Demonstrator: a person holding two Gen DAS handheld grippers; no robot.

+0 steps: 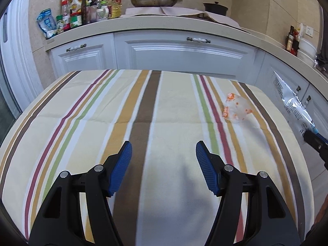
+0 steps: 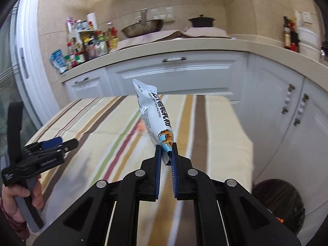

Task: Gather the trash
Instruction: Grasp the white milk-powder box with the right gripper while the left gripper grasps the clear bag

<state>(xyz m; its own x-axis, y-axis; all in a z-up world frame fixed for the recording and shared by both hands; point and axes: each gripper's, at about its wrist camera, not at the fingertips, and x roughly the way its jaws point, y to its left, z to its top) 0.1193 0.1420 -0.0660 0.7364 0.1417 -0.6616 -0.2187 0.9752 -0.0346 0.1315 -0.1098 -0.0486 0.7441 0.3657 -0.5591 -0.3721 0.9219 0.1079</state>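
- Right gripper (image 2: 166,150) pinches the lower end of the white sachet (image 2: 152,112), which we hold in the air above the striped tablecloth (image 2: 215,133).
- Left gripper (image 1: 164,149) hangs spread and empty over the cloth.
- Bin (image 2: 280,203) sits low on our right; we'd swing the sachet fully over its mouth before we let go.
- Sachet's long axis runs up and away from us, free end leaning left.
- Clear crumpled wrapper (image 1: 235,108) lies on the cloth, not yet collected.

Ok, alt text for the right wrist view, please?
The right gripper pinches the end of a white-and-blue snack packet above a striped tablecloth. The left gripper is at the left, a dark bin at lower right.
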